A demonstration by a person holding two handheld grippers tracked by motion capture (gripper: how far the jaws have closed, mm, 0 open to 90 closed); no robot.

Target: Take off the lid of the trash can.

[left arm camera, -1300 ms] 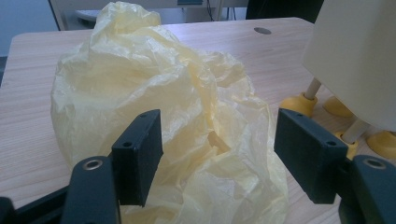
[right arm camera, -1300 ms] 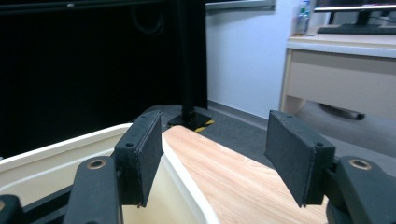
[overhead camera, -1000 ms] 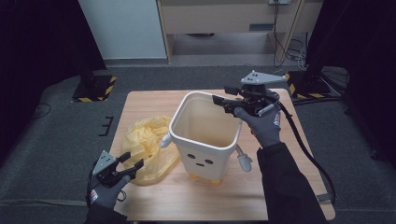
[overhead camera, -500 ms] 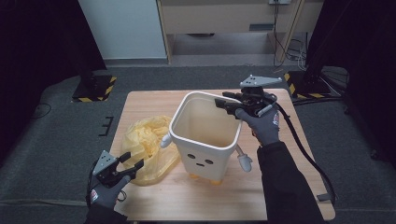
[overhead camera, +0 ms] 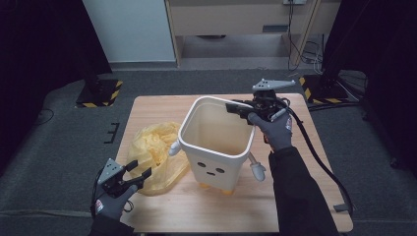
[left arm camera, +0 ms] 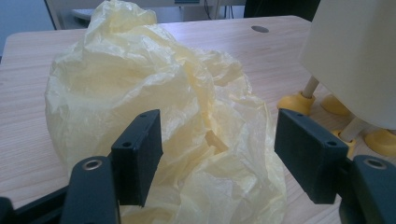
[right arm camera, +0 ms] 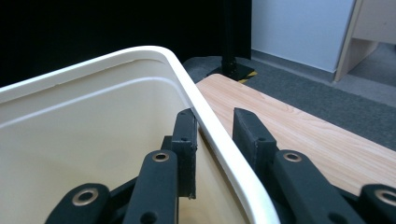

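Observation:
A white bin with a drawn face, small arms and yellow feet stands upright mid-table. My right gripper straddles its far right rim, one jaw inside and one outside. The jaws have just been closing, and a thin gap still shows beside the outer pad. A crumpled yellow plastic bag lies on the table left of the bin. My left gripper is open at the bag's near edge. In the left gripper view the bag bulges between and beyond the open left gripper.
The wooden table has bare room behind and in front of the bin. The bin's yellow feet stand close to the right of the bag. Dark floor, black stands with striped bases and a cabinet lie beyond the table.
My right gripper has sunk a little onto the bin's rim and its jaws have narrowed around it. The left gripper, the bag and the bin have not moved.

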